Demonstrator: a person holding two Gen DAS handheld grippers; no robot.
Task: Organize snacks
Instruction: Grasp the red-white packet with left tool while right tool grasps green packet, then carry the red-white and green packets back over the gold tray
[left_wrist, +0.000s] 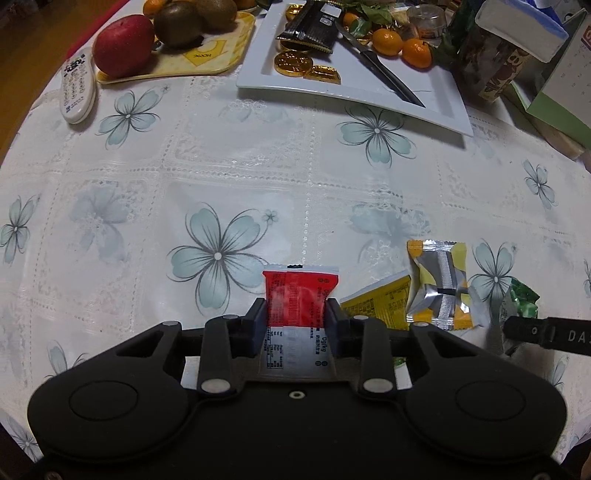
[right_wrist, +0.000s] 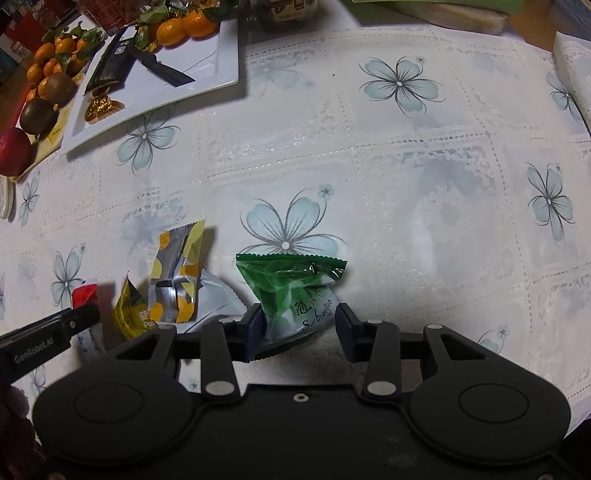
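Note:
My left gripper (left_wrist: 297, 314) is shut on a red and white snack packet (left_wrist: 299, 299) and holds it just above the flowered tablecloth. My right gripper (right_wrist: 299, 321) has a green snack packet (right_wrist: 295, 288) between its jaws; the left pad touches it, the right pad stands slightly off. A silver and yellow packet (left_wrist: 439, 284) and a flat yellow packet (left_wrist: 380, 299) lie between the two grippers; they also show in the right wrist view (right_wrist: 177, 269) (right_wrist: 129, 314). The white plate (left_wrist: 436, 92) holds a black packet (left_wrist: 314, 26) and gold coins (left_wrist: 295, 62).
A black knife (left_wrist: 380, 70) lies on the plate beside mandarins (left_wrist: 402, 44). A yellow tray (left_wrist: 221, 55) carries an apple (left_wrist: 123, 44) and kiwis (left_wrist: 181, 22). A remote (left_wrist: 77, 88) lies at the left edge. Boxes (left_wrist: 554, 85) stand at the far right.

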